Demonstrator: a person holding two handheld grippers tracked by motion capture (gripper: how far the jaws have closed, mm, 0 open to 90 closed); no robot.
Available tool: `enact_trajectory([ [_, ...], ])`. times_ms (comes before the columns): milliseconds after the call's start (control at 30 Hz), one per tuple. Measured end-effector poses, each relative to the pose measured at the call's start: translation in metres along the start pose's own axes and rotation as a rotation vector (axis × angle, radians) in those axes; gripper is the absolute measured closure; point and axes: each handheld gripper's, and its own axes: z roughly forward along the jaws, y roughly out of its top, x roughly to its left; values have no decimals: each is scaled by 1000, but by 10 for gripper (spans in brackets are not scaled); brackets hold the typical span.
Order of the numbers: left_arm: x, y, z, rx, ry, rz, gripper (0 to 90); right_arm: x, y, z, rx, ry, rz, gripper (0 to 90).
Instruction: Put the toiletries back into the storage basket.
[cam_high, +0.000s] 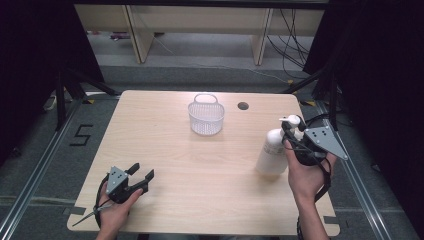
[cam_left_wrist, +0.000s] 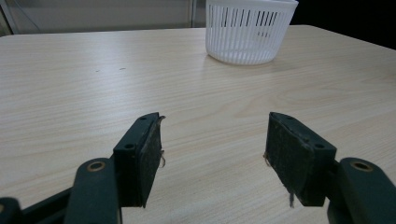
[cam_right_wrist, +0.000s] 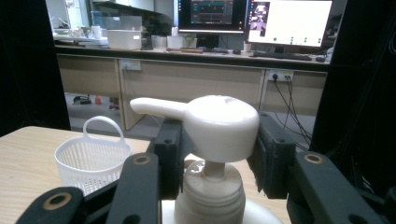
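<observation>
Overhead, your right gripper (cam_high: 290, 134) sits at the pump bottle (cam_high: 270, 150), upright near the table's (cam_high: 200, 165) right edge; your left gripper (cam_high: 140, 176) rests near the front left corner, jaws apart. Next, the left gripper view: jaws wide, the white basket (cam_left_wrist: 247, 30) ahead. Lastly, the right gripper view: your jaws flank the pump head (cam_right_wrist: 219, 123), seemingly touching it.

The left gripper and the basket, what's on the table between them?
Nothing: in the left gripper view, bare wooden table runs from the open left gripper to the white basket. The high view shows the same empty stretch.
</observation>
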Motion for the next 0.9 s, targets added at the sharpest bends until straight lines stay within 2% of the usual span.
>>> enact_trajectory([
  [67,0,0,0,-1,-1,-1,354,0,0,0,1,3,0,597],
  [100,0,0,0,0,-1,0,354,2,1,1,4,10,16,597],
  [267,0,0,0,-1,-2,-1,354,4,4,3,-15,9,-4,597],
  [533,0,0,0,-2,-3,0,355,11,11,7,-38,26,4,597],
  [567,0,0,0,-1,-3,0,355,13,11,7,-37,31,18,597],
  [600,0,0,0,-3,-4,-1,354,12,11,8,-45,27,3,597],
  [900,0,0,0,-2,-5,4,354,19,13,15,-55,48,20,597],
])
